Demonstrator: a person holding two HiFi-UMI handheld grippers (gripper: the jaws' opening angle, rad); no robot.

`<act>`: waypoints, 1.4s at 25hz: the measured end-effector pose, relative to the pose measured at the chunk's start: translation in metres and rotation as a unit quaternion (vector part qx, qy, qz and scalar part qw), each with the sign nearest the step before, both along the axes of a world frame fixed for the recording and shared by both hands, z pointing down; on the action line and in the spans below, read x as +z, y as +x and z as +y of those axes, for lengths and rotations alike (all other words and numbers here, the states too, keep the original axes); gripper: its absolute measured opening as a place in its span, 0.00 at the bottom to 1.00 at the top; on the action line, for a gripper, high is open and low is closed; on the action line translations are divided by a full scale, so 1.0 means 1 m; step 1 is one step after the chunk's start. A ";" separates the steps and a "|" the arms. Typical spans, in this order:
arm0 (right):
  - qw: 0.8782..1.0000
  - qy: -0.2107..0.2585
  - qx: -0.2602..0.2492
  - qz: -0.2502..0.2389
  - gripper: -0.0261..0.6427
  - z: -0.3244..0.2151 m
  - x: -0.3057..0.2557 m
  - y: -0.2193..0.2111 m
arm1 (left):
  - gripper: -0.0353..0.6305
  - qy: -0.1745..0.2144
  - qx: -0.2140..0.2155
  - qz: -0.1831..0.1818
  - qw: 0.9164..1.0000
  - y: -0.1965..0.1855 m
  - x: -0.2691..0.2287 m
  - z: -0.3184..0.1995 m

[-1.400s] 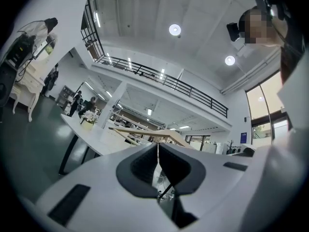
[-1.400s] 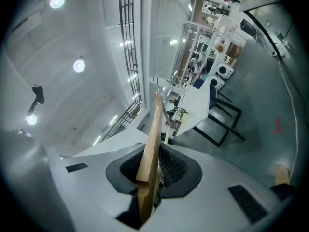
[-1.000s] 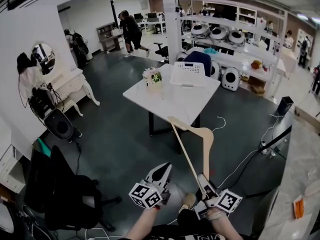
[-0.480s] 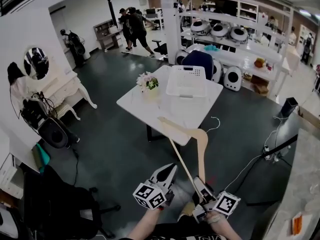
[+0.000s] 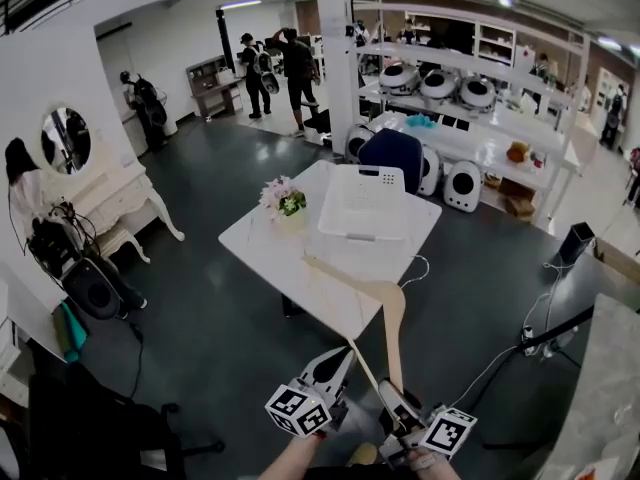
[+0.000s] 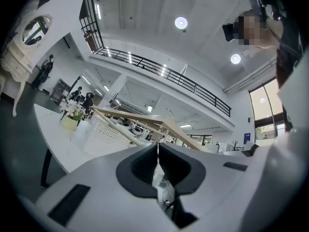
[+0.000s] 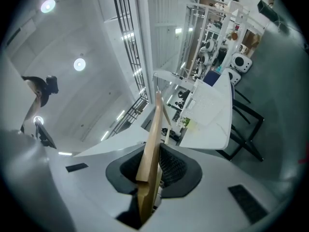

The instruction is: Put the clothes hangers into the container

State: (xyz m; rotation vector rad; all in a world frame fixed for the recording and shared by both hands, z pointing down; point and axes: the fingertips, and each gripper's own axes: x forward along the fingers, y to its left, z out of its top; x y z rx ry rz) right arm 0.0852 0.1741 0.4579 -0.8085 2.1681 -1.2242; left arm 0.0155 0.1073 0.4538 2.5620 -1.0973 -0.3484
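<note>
A wooden clothes hanger (image 5: 392, 316) stands up from my right gripper (image 5: 393, 396), which is shut on its lower arm; its far tip reaches over the near edge of the white table (image 5: 270, 253). In the right gripper view the hanger (image 7: 152, 139) runs straight up between the jaws. The white perforated container (image 5: 362, 203) sits on the table ahead, seemingly with nothing in it. My left gripper (image 5: 336, 360) hovers just left of the hanger, shut and holding nothing. In the left gripper view the hanger (image 6: 140, 121) crosses above the shut gripper (image 6: 158, 150), with the container (image 6: 104, 135) beyond.
A small pot of flowers (image 5: 283, 202) stands on the table left of the container. A blue chair (image 5: 393, 153) is behind the table, with shelving and white round devices (image 5: 460, 183) further back. Cables (image 5: 500, 353) trail on the dark floor at right. People (image 5: 292, 63) stand far off.
The table and container have come closer and lower in the head view. The hanger's tip now reaches over the table's near edge. Both grippers keep their hold and state.
</note>
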 end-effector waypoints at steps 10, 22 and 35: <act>1.000 0.010 0.003 -0.017 0.13 -0.040 -0.006 0.016 | 0.08 0.004 -0.001 -0.029 1.000 0.022 -0.004 -0.031; 0.999 0.008 0.030 -0.029 0.13 -0.053 -0.002 0.037 | 0.07 0.005 0.022 -0.050 0.998 0.049 -0.008 -0.046; 0.999 0.010 0.046 -0.010 0.13 -0.127 -0.008 0.021 | 0.08 0.013 0.042 -0.053 0.998 0.040 -0.008 -0.116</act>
